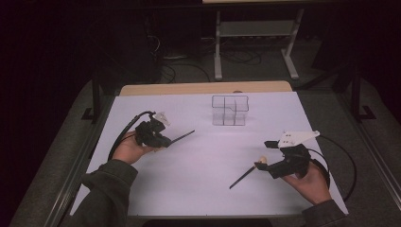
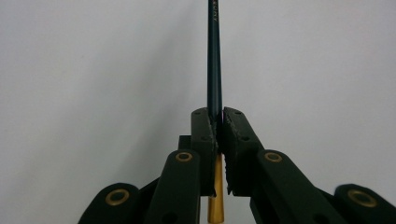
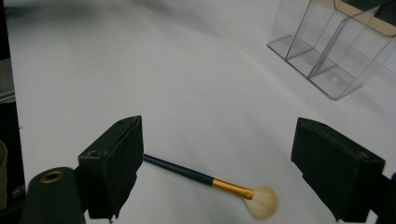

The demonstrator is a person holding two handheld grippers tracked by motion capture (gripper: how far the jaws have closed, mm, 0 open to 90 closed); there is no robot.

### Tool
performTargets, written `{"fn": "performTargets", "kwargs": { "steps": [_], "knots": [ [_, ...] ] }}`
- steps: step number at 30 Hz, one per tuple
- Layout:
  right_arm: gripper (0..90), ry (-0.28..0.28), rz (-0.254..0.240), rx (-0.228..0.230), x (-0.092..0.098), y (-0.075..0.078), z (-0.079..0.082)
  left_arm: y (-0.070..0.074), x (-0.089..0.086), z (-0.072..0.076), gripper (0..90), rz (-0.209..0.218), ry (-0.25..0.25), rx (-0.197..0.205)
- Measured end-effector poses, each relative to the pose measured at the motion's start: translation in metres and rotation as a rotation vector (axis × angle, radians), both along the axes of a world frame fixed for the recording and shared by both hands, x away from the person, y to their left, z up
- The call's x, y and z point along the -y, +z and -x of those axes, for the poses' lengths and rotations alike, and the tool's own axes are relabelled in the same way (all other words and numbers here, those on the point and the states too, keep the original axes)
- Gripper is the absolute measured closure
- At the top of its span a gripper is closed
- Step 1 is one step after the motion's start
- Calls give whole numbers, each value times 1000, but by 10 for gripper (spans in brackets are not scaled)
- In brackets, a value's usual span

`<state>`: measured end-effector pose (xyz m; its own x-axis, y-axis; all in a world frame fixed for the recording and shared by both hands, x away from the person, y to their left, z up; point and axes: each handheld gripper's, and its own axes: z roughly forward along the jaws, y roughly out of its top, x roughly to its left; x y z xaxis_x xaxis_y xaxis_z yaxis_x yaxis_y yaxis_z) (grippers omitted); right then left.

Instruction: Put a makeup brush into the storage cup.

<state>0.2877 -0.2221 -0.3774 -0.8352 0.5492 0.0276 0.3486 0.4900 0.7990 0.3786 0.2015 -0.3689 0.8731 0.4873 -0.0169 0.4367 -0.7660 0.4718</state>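
Observation:
My left gripper (image 1: 165, 141) is held above the left part of the white sheet, shut on a thin dark makeup brush (image 1: 182, 136) whose handle sticks out to the right. In the left gripper view the jaws (image 2: 218, 114) pinch the dark handle (image 2: 214, 56), with the gold ferrule (image 2: 215, 205) behind them. A second brush (image 3: 201, 177), with a dark handle, gold ferrule and pale fan bristles, lies on the sheet. My right gripper (image 3: 219, 135) hovers over it, open wide, not touching. In the high view this brush (image 1: 243, 176) lies just left of the right gripper (image 1: 267, 157).
A clear plastic organiser (image 1: 230, 110) with several compartments stands at the back centre of the white sheet (image 1: 208, 189); it is also at the upper right of the right gripper view (image 3: 327, 46). Cables trail from both grippers. Metal rails run along the table's sides.

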Motion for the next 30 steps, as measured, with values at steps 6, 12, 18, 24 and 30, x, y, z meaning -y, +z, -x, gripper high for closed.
{"fn": "performTargets", "kwargs": {
  "steps": [6, 12, 18, 24, 30],
  "knots": [
    [161, 19, 19, 3, -6, 6, -4, 4, 3, 9, 833, 6, -32, 6],
    [163, 44, 31, -1, -12, 12, -7, 10, 8, 16, 833, 5, -77, 15],
    [168, 70, 47, 0, -20, 22, -9, 18, 15, 24, 833, 20, -111, 23],
    [167, 98, 59, -5, -27, 29, -13, 24, 23, 33, 833, 21, -156, 29],
    [167, 118, 70, -9, -32, 33, -15, 28, 30, 40, 833, 28, -189, 35]
  ]
}}
